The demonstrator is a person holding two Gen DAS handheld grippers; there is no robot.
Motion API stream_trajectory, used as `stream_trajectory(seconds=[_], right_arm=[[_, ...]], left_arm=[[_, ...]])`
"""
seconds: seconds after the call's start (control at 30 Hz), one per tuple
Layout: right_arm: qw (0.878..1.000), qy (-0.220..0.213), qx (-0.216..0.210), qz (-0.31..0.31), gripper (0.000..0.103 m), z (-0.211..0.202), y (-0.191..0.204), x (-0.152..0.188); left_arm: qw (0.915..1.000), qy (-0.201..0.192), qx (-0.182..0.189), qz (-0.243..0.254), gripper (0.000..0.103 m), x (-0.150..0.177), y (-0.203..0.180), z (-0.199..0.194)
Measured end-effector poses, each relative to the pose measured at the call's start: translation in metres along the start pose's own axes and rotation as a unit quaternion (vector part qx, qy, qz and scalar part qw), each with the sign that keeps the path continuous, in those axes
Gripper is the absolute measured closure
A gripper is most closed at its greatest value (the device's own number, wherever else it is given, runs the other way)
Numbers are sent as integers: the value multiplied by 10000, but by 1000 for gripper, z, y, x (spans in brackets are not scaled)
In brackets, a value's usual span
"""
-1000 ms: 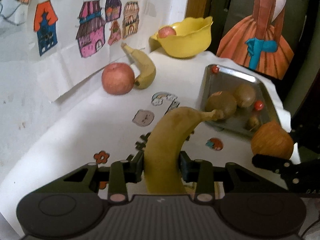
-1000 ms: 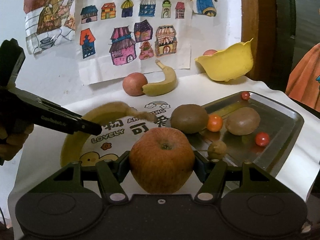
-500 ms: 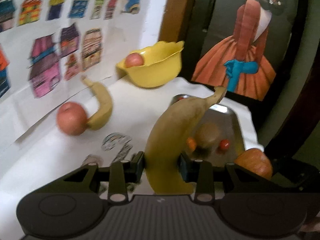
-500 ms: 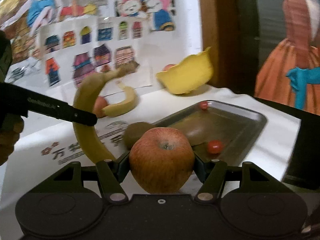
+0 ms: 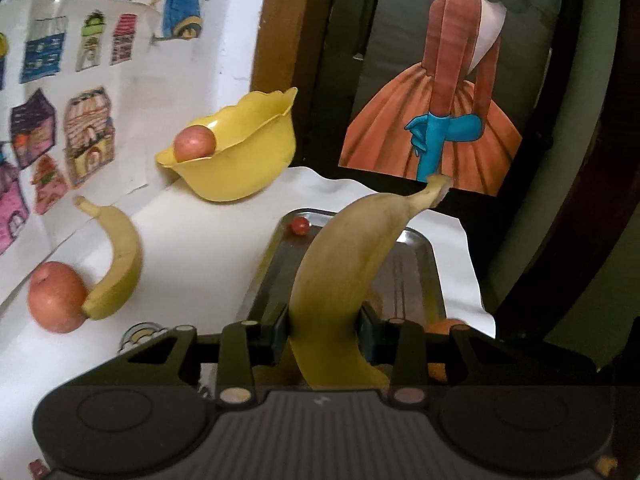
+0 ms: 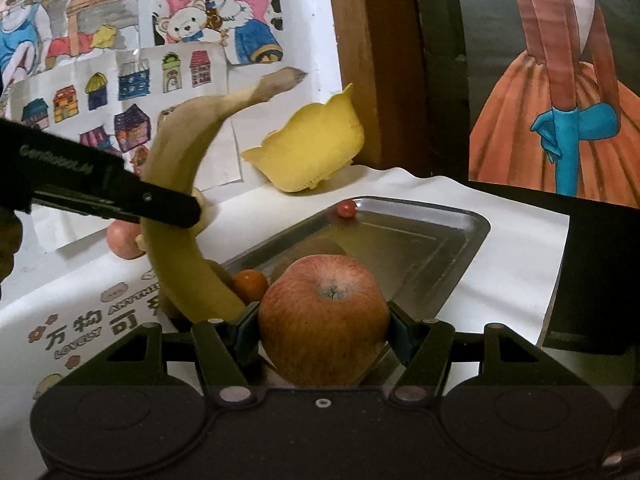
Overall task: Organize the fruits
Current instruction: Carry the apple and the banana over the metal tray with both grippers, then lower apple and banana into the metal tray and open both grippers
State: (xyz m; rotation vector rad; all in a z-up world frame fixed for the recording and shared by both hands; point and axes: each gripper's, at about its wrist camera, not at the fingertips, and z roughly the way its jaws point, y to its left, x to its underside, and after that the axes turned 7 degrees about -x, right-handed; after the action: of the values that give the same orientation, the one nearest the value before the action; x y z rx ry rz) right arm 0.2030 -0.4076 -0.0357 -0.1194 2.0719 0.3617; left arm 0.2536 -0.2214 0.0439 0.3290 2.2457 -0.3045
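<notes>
Readable writing is scarce. The black finger of the left gripper (image 6: 168, 210), seen from the right wrist camera, carries pale lettering that looks like "GenRobot.AI". To the left of the metal tray (image 6: 460, 236), the white tablecloth (image 6: 500, 280) is printed with Chinese characters, the word "LOVELY" and part of a word beginning "ANYTHI".

Taking the tray as the landmark: far to its left an apple (image 5: 56, 298) lies on the cloth, touching a banana (image 5: 116, 264) that curves along the wall. Behind the tray and to its left stands a yellow bowl (image 5: 248, 160) with another apple (image 5: 195, 142) inside. A small red tomato (image 5: 300, 225) sits in the tray's far corner. Above the tray's near end, the left gripper (image 5: 324, 330) is clamped on a second banana (image 5: 344, 280), stem pointing up and away. To its right, the right gripper (image 6: 324, 334) grips a big apple (image 6: 324, 320) over the tray's near edge, with an orange fruit (image 6: 250, 284) just left of it.

Children's drawings of houses (image 6: 132, 84) cover the white wall; a picture of an orange dress (image 5: 436, 120) hangs on the dark door at right.
</notes>
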Motion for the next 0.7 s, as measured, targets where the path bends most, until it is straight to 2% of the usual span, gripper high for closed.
stream_trajectory(seconds=[0.53, 0.7], right_arm=[[9999, -3, 113, -54, 37, 16, -5, 3], [9999, 75, 86, -126, 37, 21, 0, 5]], left_arm=[[9999, -28, -155, -10, 64, -13, -4, 39], [9998, 141, -152, -39, 64, -11, -1, 49]])
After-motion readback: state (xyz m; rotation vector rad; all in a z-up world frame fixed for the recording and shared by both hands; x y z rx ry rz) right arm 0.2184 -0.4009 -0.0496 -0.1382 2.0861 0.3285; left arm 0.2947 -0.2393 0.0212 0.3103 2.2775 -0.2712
